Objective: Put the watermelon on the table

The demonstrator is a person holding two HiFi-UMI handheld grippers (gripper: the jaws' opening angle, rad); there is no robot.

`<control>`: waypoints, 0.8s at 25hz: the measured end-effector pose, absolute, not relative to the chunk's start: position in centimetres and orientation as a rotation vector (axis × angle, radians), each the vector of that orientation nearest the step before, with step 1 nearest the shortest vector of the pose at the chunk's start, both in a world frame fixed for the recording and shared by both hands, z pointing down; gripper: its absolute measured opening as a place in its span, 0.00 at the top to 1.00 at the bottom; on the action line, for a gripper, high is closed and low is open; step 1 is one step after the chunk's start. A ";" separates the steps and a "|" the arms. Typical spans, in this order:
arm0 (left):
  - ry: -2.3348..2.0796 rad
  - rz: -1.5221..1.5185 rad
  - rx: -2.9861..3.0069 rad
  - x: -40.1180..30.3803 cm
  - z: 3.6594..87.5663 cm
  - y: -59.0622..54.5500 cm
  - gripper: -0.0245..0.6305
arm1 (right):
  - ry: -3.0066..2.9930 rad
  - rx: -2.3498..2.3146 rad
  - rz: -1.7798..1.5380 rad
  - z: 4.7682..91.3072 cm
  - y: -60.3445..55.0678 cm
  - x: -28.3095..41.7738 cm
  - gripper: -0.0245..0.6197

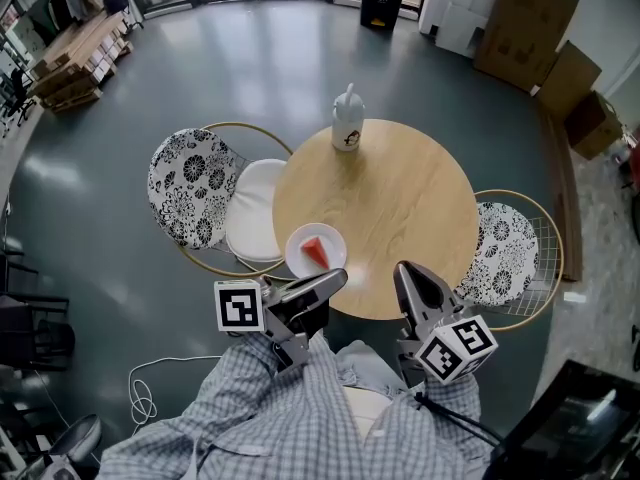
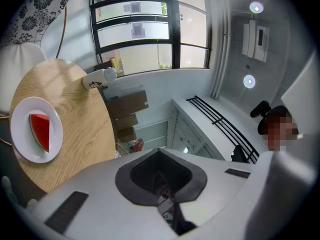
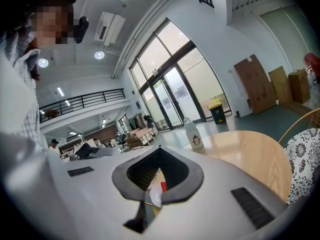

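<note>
A red watermelon slice (image 1: 317, 249) lies on a small white plate (image 1: 300, 258) at the near left edge of the round wooden table (image 1: 400, 208). My left gripper (image 1: 338, 277) is shut and empty, with its tip just beside the plate's near rim. My right gripper (image 1: 405, 270) is also shut and empty, over the table's near edge to the right of the plate. In the left gripper view, the slice (image 2: 41, 130) and its plate (image 2: 20, 134) sit off to the left of the closed jaws. The right gripper view shows a bit of the slice (image 3: 163, 186) through the jaw hollow.
A white bottle (image 1: 347, 118) stands at the table's far edge. A chair with a patterned back (image 1: 190, 183) and white seat cushion (image 1: 255, 213) stands on the left, and a second patterned chair (image 1: 505, 253) on the right. Cardboard boxes (image 1: 530, 23) lean at the back right.
</note>
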State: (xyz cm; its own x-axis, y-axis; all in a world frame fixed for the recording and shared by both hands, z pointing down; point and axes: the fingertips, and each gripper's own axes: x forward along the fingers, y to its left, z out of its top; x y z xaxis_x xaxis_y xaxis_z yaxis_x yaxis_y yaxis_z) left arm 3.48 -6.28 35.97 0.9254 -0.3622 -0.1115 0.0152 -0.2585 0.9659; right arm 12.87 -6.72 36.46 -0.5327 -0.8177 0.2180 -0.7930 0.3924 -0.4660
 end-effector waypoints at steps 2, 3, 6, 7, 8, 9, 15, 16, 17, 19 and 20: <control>-0.260 -0.368 1.801 3.5 35.9 -6.2 0.95 | 2.586 -1.494 -0.824 36.4 -6.7 12.8 0.95; -0.261 -0.368 1.800 3.4 35.9 -6.2 0.95 | 2.588 -1.492 -0.822 36.4 -6.6 12.8 0.95; -0.263 -0.367 1.802 3.4 35.8 -6.1 0.95 | 2.588 -1.490 -0.819 36.3 -6.6 12.8 0.95; -0.262 -0.367 1.801 3.5 35.8 -6.1 0.95 | 2.587 -1.491 -0.819 36.3 -6.6 12.8 0.95; -0.261 -0.367 1.802 3.5 35.7 -6.1 0.95 | 2.587 -1.491 -0.820 36.3 -6.6 12.8 0.95; -0.259 -0.367 1.804 3.5 35.7 -6.1 0.95 | 2.587 -1.490 -0.820 36.3 -6.6 12.8 0.95; -0.262 -0.366 1.801 3.5 35.9 -5.9 0.95 | 2.587 -1.487 -0.820 36.4 -6.5 12.9 0.95; -0.263 -0.366 1.799 3.6 35.9 -5.9 0.95 | 2.587 -1.486 -0.821 36.4 -6.5 12.9 0.95; -0.266 -0.364 1.796 3.5 35.9 -5.9 0.95 | 2.586 -1.486 -0.821 36.4 -6.4 12.9 0.95; -0.271 -0.361 1.795 3.5 36.0 -5.8 0.95 | 2.587 -1.485 -0.822 36.4 -6.4 12.9 0.95; -0.271 -0.360 1.798 3.5 36.0 -5.8 0.95 | 2.587 -1.484 -0.823 36.4 -6.4 12.9 0.95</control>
State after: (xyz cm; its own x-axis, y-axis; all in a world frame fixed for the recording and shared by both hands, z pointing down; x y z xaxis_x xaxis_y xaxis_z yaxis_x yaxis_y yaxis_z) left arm 3.54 -5.83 36.00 0.9245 -0.3677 -0.1007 0.0052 -0.2519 0.9677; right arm 12.93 -6.35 36.41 -0.5388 -0.8145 0.2152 -0.7891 0.3986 -0.4673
